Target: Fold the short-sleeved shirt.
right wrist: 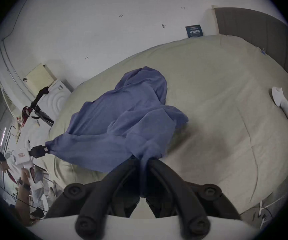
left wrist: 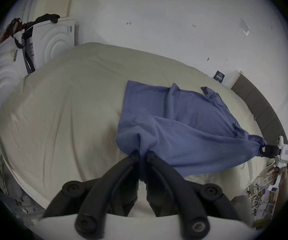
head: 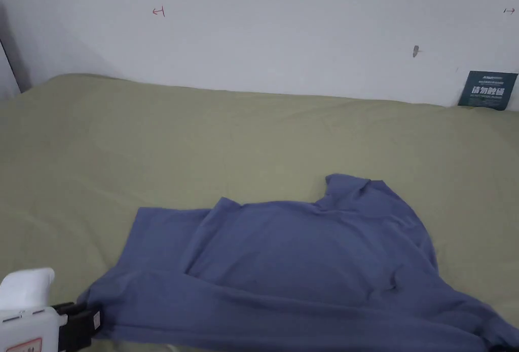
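Blue shirt [head: 304, 262] x1, grippers x2

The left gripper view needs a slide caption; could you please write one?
Both grippers, left and right, pinch a blue short-sleeved cotton shirt over an olive-green bedsheet.

Head view: looks down across bed [head: 152, 140] toward wall [head: 279, 24]. Gripper views: low, close at near bed edge, facing inward; all share shirt [head: 304, 262].
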`<state>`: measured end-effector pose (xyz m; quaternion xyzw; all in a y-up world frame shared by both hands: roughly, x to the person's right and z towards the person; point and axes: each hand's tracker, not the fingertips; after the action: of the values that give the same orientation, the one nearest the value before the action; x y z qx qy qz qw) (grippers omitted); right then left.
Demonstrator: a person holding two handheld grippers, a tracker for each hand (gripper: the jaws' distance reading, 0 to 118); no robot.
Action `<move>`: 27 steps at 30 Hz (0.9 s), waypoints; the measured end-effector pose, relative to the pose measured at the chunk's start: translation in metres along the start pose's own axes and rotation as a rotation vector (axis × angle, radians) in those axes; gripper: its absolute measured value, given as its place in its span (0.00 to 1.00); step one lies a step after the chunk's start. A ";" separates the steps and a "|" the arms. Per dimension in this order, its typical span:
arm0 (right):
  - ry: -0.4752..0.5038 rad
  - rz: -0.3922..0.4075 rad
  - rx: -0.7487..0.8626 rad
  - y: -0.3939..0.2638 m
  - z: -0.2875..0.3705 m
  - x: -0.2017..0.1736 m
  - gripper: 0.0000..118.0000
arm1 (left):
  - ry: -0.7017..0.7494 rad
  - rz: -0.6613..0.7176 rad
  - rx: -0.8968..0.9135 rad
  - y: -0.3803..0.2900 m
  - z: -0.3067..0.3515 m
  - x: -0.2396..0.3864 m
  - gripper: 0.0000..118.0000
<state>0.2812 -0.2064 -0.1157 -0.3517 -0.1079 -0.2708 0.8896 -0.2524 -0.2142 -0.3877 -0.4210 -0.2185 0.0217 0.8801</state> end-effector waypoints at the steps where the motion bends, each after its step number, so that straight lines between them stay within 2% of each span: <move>1: -0.004 0.001 -0.012 -0.005 0.005 -0.002 0.05 | -0.003 0.009 -0.014 -0.005 0.005 -0.001 0.06; 7: -0.042 -0.025 -0.117 -0.041 0.026 -0.001 0.05 | -0.001 0.032 -0.088 -0.050 0.034 -0.008 0.06; 10: -0.053 -0.109 -0.183 -0.056 0.027 0.013 0.05 | -0.015 0.080 -0.120 -0.072 0.043 -0.019 0.06; 14: -0.051 -0.147 -0.230 -0.069 0.024 0.027 0.05 | -0.019 0.102 -0.155 -0.094 0.048 -0.028 0.06; 16: -0.042 -0.200 -0.253 -0.071 0.022 0.035 0.05 | -0.036 0.117 -0.160 -0.099 0.046 -0.033 0.06; 18: -0.016 -0.246 -0.256 -0.070 0.024 0.036 0.08 | -0.049 0.130 -0.166 -0.099 0.045 -0.033 0.14; 20: -0.013 -0.247 -0.238 -0.066 0.037 0.032 0.09 | -0.042 0.160 -0.172 -0.098 0.047 -0.038 0.16; 21: -0.014 -0.234 -0.226 -0.064 0.047 0.028 0.13 | -0.030 0.157 -0.172 -0.097 0.052 -0.038 0.20; 22: -0.026 -0.219 -0.214 -0.060 0.060 0.023 0.25 | -0.019 0.152 -0.163 -0.095 0.062 -0.039 0.28; 23: -0.041 -0.204 -0.194 -0.056 0.073 0.018 0.51 | 0.001 0.134 -0.132 -0.092 0.075 -0.036 0.41; 24: -0.065 -0.182 -0.168 -0.053 0.087 0.014 0.64 | 0.008 0.104 -0.091 -0.088 0.087 -0.033 0.48; 25: -0.088 -0.156 -0.123 -0.048 0.102 0.005 0.63 | 0.024 0.073 -0.049 -0.082 0.100 -0.029 0.48; 27: -0.187 -0.055 -0.029 -0.039 0.124 -0.020 0.63 | 0.069 0.009 0.025 -0.066 0.125 -0.007 0.48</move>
<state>0.2426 -0.1373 -0.0105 -0.3851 -0.1963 -0.2624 0.8627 -0.3184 -0.1671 -0.2718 -0.4113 -0.1859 0.0141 0.8922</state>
